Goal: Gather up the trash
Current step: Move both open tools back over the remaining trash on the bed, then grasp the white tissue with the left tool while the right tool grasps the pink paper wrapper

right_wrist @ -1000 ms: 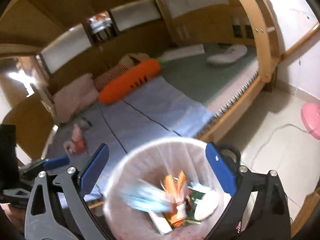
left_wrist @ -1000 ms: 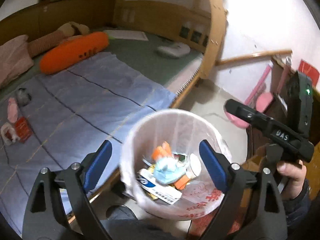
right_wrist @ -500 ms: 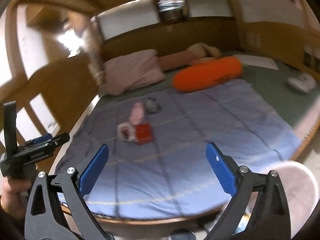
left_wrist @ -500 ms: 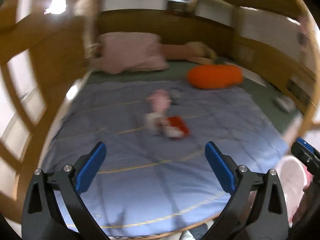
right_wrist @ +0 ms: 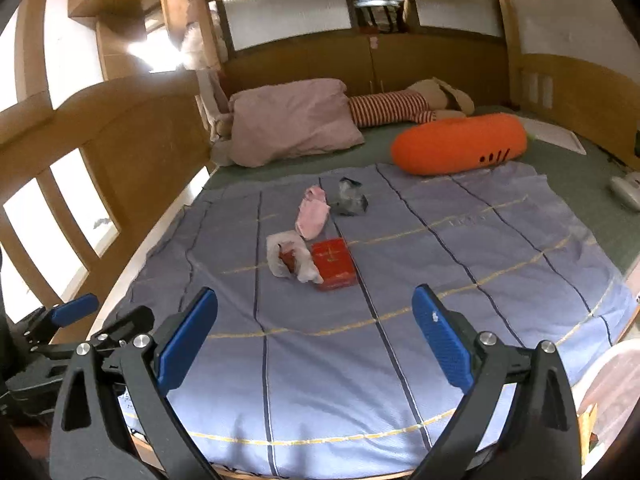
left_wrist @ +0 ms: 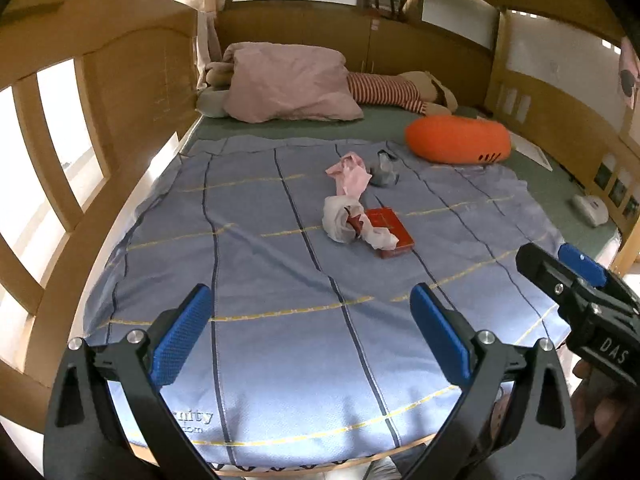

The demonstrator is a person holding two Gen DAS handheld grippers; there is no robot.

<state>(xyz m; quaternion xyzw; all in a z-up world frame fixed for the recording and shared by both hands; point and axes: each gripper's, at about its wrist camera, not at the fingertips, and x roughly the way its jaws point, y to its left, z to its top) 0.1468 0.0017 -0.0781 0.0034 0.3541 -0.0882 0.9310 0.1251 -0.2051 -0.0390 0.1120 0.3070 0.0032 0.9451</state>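
Observation:
Trash lies in the middle of a blue blanket (left_wrist: 280,320): a red flat box (left_wrist: 390,232) (right_wrist: 334,264), a crumpled white wrapper (left_wrist: 342,220) (right_wrist: 286,260) touching its left side, a pink crumpled piece (left_wrist: 350,172) (right_wrist: 313,216) and a small grey piece (left_wrist: 384,170) (right_wrist: 351,198) farther back. My left gripper (left_wrist: 312,336) is open and empty, over the blanket's near part. My right gripper (right_wrist: 316,336) is open and empty, also short of the trash. The white trash bin's rim (right_wrist: 612,384) shows at the lower right of the right wrist view.
An orange carrot-shaped cushion (left_wrist: 458,140) (right_wrist: 460,146), a pink pillow (left_wrist: 288,82) and a striped plush toy (left_wrist: 396,92) lie at the back. Wooden bed rails (left_wrist: 80,160) stand on the left. A white device (left_wrist: 592,208) lies at the right edge.
Both grippers have swung from above the trash bin to face the bed. The bin has left the left wrist view; only its rim remains in the right wrist view.

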